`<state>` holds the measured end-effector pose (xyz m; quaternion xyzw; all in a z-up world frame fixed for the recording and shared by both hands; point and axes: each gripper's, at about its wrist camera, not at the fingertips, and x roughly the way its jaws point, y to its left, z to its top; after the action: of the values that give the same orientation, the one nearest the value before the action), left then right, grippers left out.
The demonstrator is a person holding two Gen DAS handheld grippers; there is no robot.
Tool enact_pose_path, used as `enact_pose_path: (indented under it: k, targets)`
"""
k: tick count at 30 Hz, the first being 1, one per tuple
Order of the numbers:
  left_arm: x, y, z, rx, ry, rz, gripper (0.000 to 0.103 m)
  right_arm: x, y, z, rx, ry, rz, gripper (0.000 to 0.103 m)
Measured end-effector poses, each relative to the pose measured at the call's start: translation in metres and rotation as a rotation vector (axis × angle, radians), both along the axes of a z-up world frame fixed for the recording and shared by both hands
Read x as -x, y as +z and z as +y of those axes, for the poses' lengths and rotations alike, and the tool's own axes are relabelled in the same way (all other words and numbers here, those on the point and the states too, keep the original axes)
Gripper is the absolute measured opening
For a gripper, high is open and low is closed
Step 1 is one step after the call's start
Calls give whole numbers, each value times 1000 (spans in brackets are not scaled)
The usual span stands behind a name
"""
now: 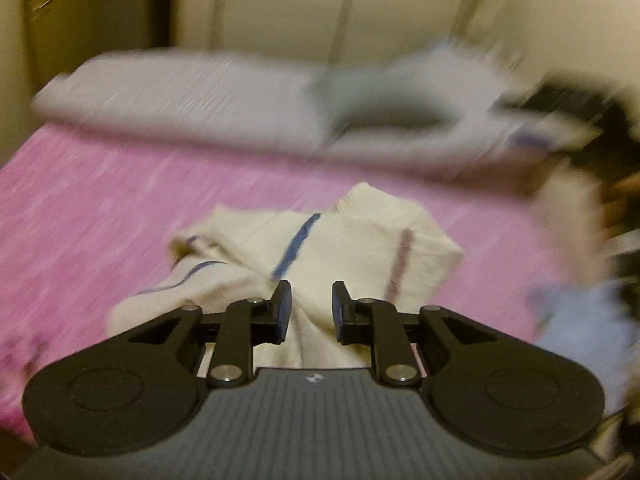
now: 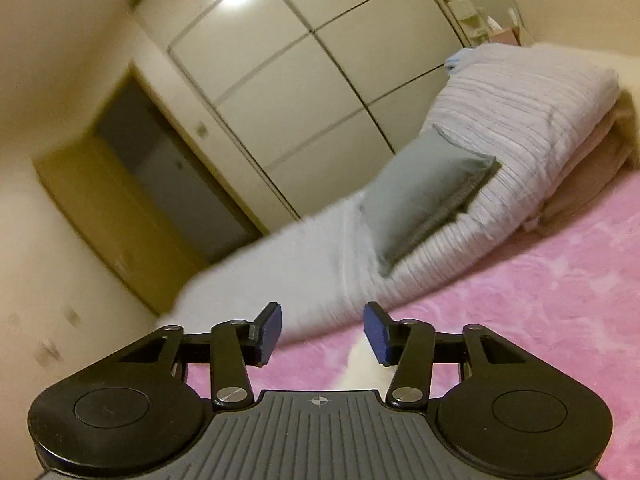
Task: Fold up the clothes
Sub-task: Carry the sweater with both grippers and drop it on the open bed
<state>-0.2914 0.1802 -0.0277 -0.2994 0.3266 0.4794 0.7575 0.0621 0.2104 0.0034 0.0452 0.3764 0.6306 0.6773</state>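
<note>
A cream garment (image 1: 348, 240) with a blue stripe and a dark red stripe lies bunched on the pink bed cover (image 1: 100, 208) in the left wrist view. My left gripper (image 1: 311, 308) hovers over its near part with a narrow gap between the blue pads. The cloth shows through the gap and the pads do not press on it. In the right wrist view my right gripper (image 2: 322, 332) stands open and tilted above the pink cover (image 2: 540, 300), with nothing between its fingers. A pale cream patch (image 2: 362, 368) shows on the cover just below it.
A folded white quilt (image 2: 520, 120) with a grey pillow (image 2: 424, 196) on it lies along the far side of the bed. Behind stand cream wardrobe doors (image 2: 300, 80) and a doorway (image 2: 168, 184). Blurred light blue cloth (image 1: 580, 328) lies at the right edge.
</note>
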Motion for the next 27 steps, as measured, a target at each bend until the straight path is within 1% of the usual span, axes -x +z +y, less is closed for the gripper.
enact_pose_path:
  k: [1, 3, 4, 6, 7, 8, 11, 12, 14, 18, 22, 23, 25, 27]
  targets:
    - [4, -15, 1, 46, 23, 68, 16, 17, -6, -1, 41, 34, -34, 50]
    - [14, -41, 0, 128, 45, 161, 16, 58, -17, -13, 151, 128, -104, 51]
    - [20, -47, -1, 145, 60, 183, 16, 81, -26, -27, 202, 166, -146, 51]
    - [31, -59, -3, 179, 90, 228, 16, 118, -53, -52, 318, 233, -237, 51]
    - [39, -63, -6, 183, 106, 244, 18, 139, -67, -71, 372, 258, -267, 51]
    - [44, -67, -9, 188, 121, 262, 18, 154, -81, -89, 421, 278, -280, 51]
    - [70, -75, -29, 197, 152, 293, 18, 172, -112, -127, 531, 315, -234, 51]
    - [79, -77, -36, 198, 161, 302, 18, 173, -117, -133, 550, 323, -217, 51]
    - [90, -78, -48, 193, 163, 309, 18, 177, -122, -146, 573, 342, -214, 51]
    - [85, -78, -70, 181, 142, 312, 21, 177, -119, -165, 589, 344, -284, 51]
    - [75, -81, -98, 173, 142, 323, 24, 167, -123, -180, 610, 343, -307, 51]
    - [72, -81, -108, 174, 144, 325, 24, 167, -124, -188, 614, 345, -311, 51]
    - [70, -80, -127, 174, 155, 336, 24, 168, -115, -207, 613, 350, -322, 51]
    - [69, -77, -146, 171, 163, 344, 25, 169, -115, -223, 613, 357, -332, 51]
